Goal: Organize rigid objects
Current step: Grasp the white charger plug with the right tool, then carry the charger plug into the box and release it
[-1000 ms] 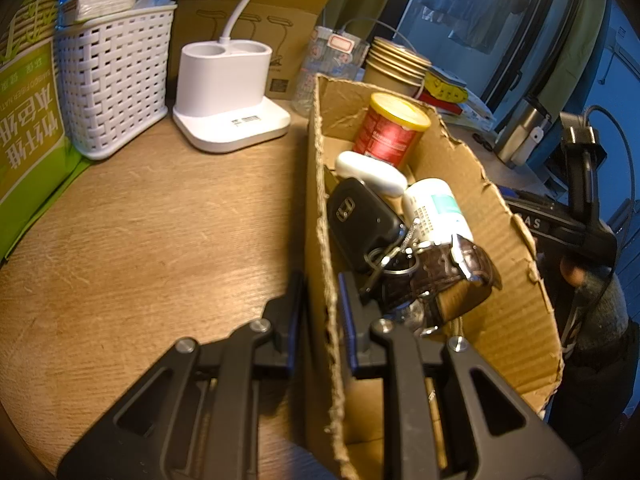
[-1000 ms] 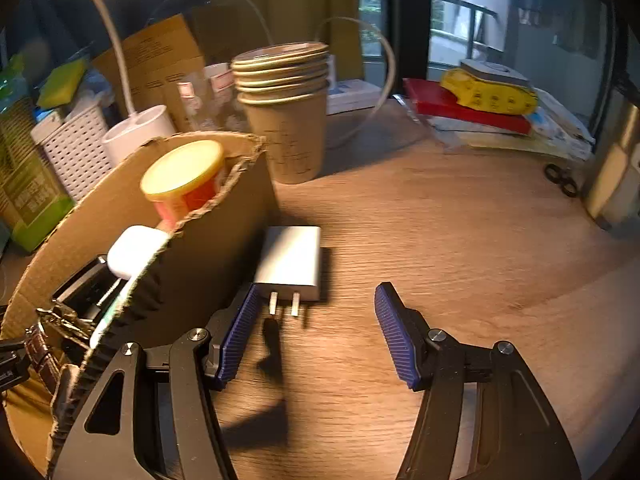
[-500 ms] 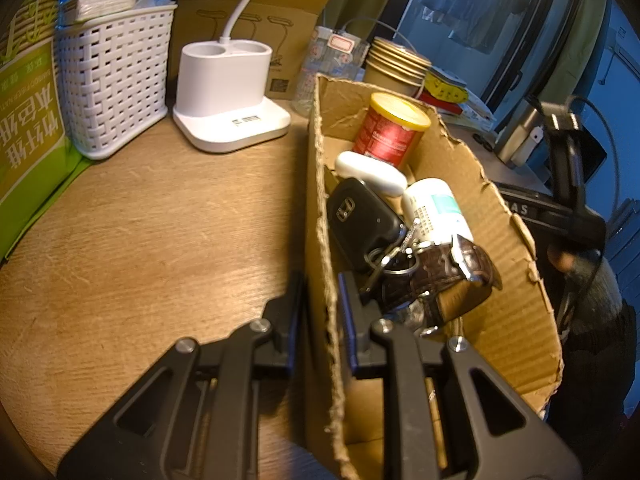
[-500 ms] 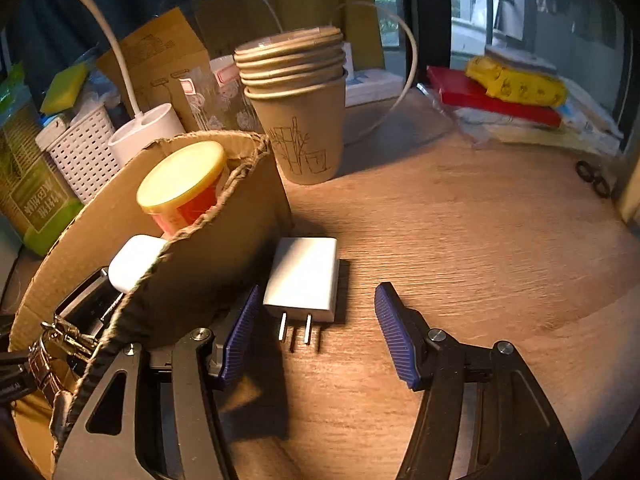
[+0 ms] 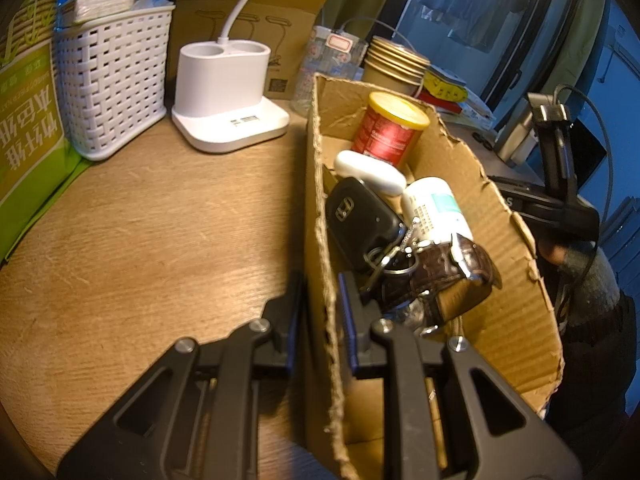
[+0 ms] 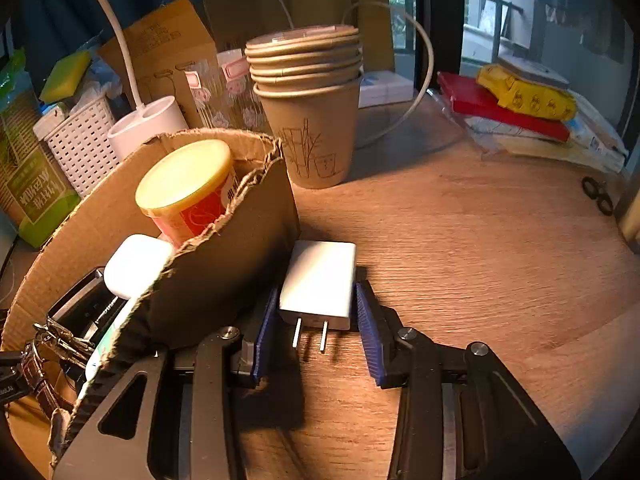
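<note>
Through the left wrist camera we see our left gripper (image 5: 322, 312) pinched tight on the near wall of the cardboard box (image 5: 500, 264), one finger outside, one inside. The box holds a red can (image 5: 386, 130), a white case (image 5: 370, 170), a car key (image 5: 360, 216), a white bottle (image 5: 436, 210) and a brown watch (image 5: 436, 276).

Through the right wrist camera, our right gripper (image 6: 316, 340) has its blue pads narrowed around the white charger (image 6: 320, 282), which lies on the wooden table (image 6: 480, 240) just beside the box wall; we cannot tell whether both pads touch it.
</note>
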A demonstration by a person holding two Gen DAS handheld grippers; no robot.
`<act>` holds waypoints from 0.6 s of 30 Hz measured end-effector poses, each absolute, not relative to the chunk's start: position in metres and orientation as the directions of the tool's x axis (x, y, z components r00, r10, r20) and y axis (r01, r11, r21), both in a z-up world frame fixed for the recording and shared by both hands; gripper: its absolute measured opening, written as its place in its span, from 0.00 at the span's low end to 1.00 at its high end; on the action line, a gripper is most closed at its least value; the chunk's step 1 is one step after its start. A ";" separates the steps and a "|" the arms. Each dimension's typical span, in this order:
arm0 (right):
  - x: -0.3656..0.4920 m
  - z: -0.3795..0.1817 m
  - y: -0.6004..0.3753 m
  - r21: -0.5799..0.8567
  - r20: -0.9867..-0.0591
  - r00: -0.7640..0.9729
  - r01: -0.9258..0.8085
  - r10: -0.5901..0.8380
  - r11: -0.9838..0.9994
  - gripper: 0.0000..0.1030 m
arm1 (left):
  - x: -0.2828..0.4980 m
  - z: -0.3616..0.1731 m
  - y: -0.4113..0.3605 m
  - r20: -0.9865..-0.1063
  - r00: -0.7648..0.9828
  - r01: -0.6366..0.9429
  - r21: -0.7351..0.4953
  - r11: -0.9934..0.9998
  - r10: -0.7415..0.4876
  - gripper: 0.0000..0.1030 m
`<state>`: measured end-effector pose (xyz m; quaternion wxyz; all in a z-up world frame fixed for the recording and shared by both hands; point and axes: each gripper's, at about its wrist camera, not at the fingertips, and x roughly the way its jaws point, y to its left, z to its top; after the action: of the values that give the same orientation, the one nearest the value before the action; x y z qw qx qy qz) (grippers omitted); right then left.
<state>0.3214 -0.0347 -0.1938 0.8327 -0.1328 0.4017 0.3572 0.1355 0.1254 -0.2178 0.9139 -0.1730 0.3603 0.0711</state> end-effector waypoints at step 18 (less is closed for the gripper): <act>0.299 -0.160 -0.053 0.011 -0.692 0.536 -0.661 0.483 0.750 0.38 | 0.135 -0.218 0.126 -0.683 0.730 -0.255 -0.265 0.930 0.005 0.18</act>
<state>0.2985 -0.0531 -0.1598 0.8672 -0.1269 0.3508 0.3297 0.1354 0.1257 -0.2177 0.9139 -0.1730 0.3603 0.0711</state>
